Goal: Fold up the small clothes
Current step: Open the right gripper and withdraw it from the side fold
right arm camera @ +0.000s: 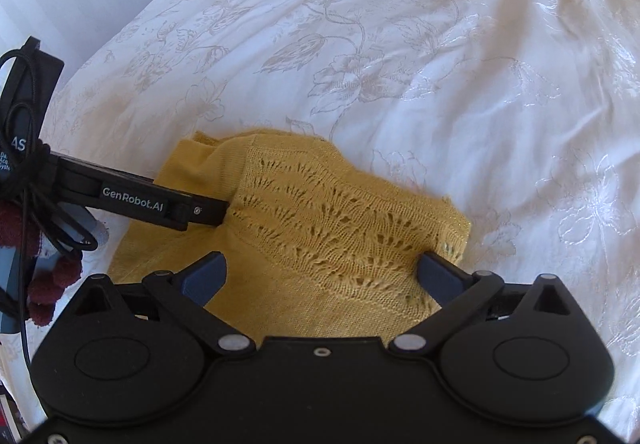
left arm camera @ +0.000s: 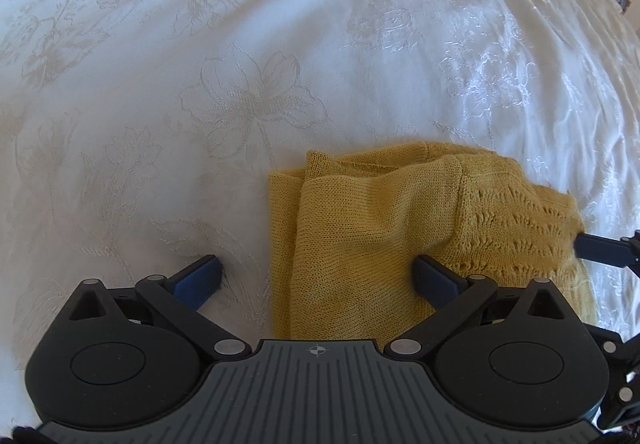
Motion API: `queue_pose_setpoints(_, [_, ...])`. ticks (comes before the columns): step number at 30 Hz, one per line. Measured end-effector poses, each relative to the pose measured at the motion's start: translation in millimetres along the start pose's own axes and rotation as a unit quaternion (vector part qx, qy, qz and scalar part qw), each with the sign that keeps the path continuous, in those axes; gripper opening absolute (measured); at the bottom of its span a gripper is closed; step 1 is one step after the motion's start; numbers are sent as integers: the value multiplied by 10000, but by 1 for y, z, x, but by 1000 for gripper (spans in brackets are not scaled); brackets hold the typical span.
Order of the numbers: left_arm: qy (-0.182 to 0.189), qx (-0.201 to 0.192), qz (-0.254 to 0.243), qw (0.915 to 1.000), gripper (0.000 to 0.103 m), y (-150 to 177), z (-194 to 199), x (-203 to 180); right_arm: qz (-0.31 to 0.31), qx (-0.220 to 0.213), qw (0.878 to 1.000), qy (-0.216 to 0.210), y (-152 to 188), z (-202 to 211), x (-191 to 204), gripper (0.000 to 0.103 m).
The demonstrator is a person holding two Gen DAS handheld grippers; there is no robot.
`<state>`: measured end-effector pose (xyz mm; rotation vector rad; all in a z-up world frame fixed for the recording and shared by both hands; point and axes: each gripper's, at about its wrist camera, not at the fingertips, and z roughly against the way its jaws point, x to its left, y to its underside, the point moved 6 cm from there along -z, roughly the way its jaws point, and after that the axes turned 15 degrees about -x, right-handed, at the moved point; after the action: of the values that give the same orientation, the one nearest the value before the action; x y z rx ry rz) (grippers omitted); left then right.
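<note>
Nearest, in the left wrist view: left tool (left arm camera: 318, 276) hanging with jaws wide apart, clamping nothing, straddling the left edge of the yellow knitted garment (left arm camera: 372, 236); one blue pad (left arm camera: 436, 278) lying on the plain knit, the other resting on the bedspread (left arm camera: 200, 83) just beside the garment.

In the right wrist view: right tool (right arm camera: 322, 276) pointing steeply down over the garment's (right arm camera: 320, 228) lacy part, jaws spread as wide as they go, gripping nothing, with knit lying between and beneath the pads.

Garment lying folded in a loose heap on the bed, plain panel to the left, openwork panel to the right, a folded edge standing up along the far side.

Left of the garment in the right wrist view: the left tool's black body (right arm camera: 132, 199) reaching in and touching the knit's edge, trailing a black cable (right arm camera: 24, 91); a dark red fuzzy sleeve (right arm camera: 44, 280) showing behind it.

Beyond the garment: white bedspread with pale embroidered flowers, wrinkling toward the far right, nothing lying on it there. No containers showing.
</note>
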<state>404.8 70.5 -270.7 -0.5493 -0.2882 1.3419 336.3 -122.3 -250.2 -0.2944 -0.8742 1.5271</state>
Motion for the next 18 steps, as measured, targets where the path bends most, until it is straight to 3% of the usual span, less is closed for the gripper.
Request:
queue_pose_setpoints(10, [250,-261,331,9988,102,6,39,18,-852,-549,9948,121,1,56,-3,103])
queue_pose_setpoints(18, [215,-224,565,9979,102,65,92,31,-1658,-597,9838,338,43,106,-17,103])
